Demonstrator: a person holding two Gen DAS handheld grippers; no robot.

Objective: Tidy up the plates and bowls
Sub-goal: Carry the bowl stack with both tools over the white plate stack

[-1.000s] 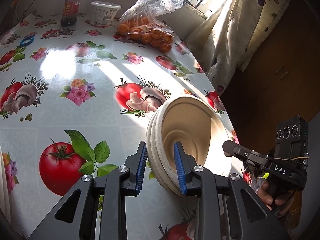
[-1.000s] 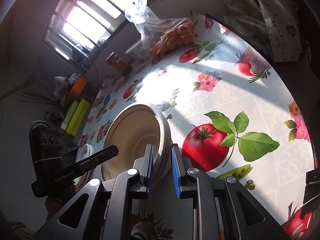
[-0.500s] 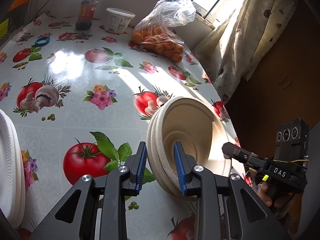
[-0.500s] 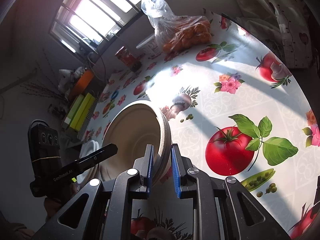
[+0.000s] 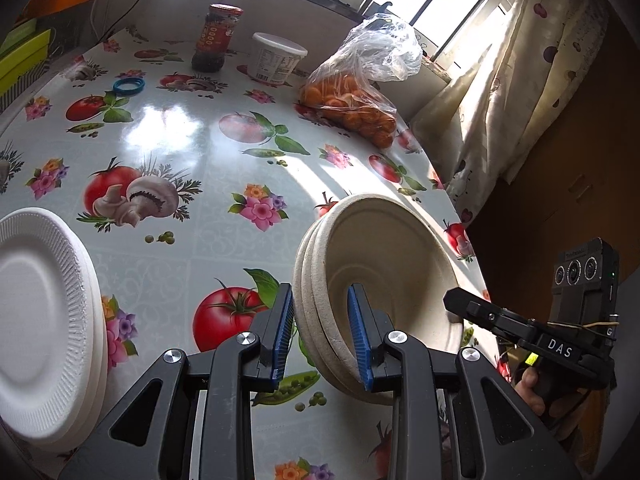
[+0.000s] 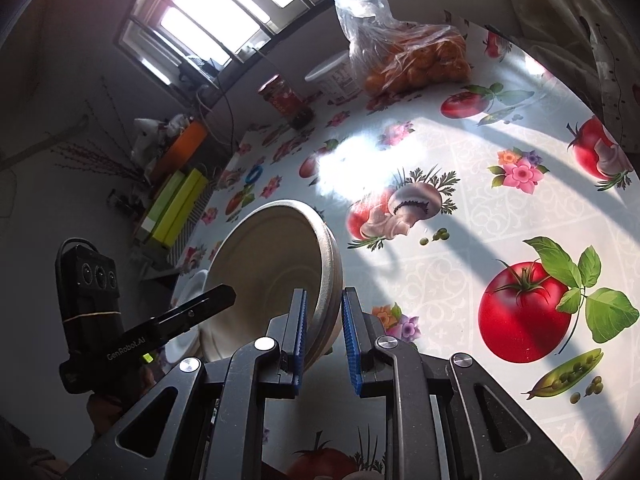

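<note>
- Since a second ago, both grippers have carried the stack of beige bowls (image 5: 372, 280) along the surface (image 5: 192, 148), and a stack of white plates (image 5: 44, 320) has come into sight at the left wrist view's left edge.
- The left gripper (image 5: 320, 334) has its blue-padded jaws pinching one side of the bowl stack's rim, one jaw inside the top bowl and one outside.
- The right gripper (image 6: 323, 338) has its jaws pinching the opposite side of the same stack (image 6: 280, 272) in the same way.
- The bowls are nested, tipped on edge and held above the flowered cloth near the surface's right edge, beside a curtain (image 5: 500, 92).
- The white plates lie flat near the surface's left edge, well apart from the bowls.
- At the far edge, below a barred window, stand a dark jar with a red lid (image 5: 216, 38), a white tub (image 5: 276, 58) and a clear bag of oranges (image 5: 356, 96).
- A blue ring (image 5: 128, 86) lies on the surface near the jar.
</note>
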